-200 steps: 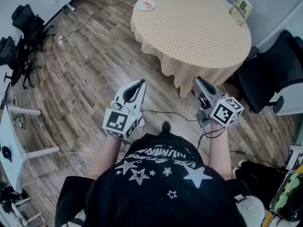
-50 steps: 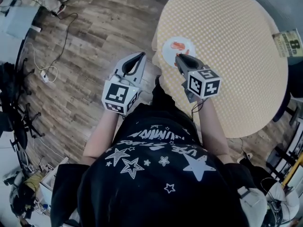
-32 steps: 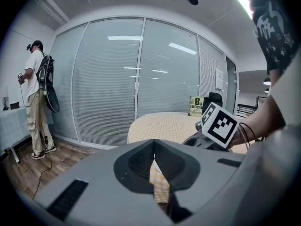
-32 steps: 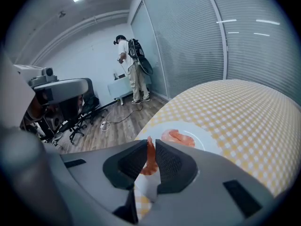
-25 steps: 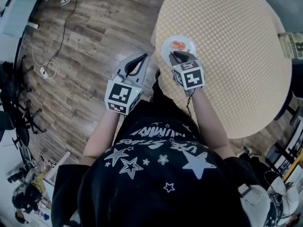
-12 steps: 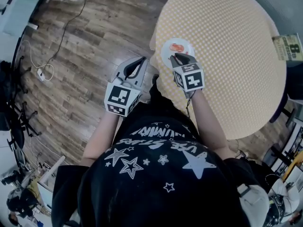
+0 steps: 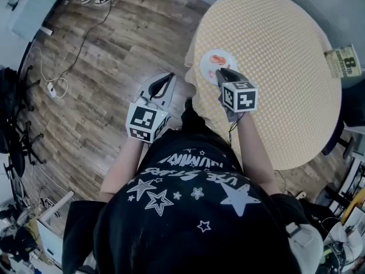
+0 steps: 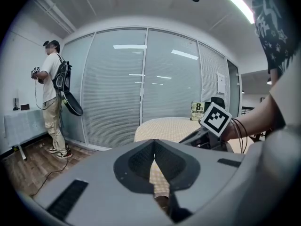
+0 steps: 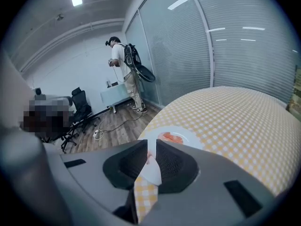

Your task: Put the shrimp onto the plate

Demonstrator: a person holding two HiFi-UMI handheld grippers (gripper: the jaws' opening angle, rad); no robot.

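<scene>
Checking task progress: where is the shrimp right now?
Head view: the shrimp lies on the white plate at the left edge of the round table, just beyond the right gripper.

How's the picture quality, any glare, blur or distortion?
Head view: evenly lit, sharp, table rim bowed. Left gripper view: heavy fisheye, black corners, ceiling light blown out. Right gripper view: same fisheye, light streaks on the glass wall, plate sharp.

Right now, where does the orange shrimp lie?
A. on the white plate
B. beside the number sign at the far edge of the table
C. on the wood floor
A: the shrimp lies on the white plate, as the right gripper view shows.
</scene>
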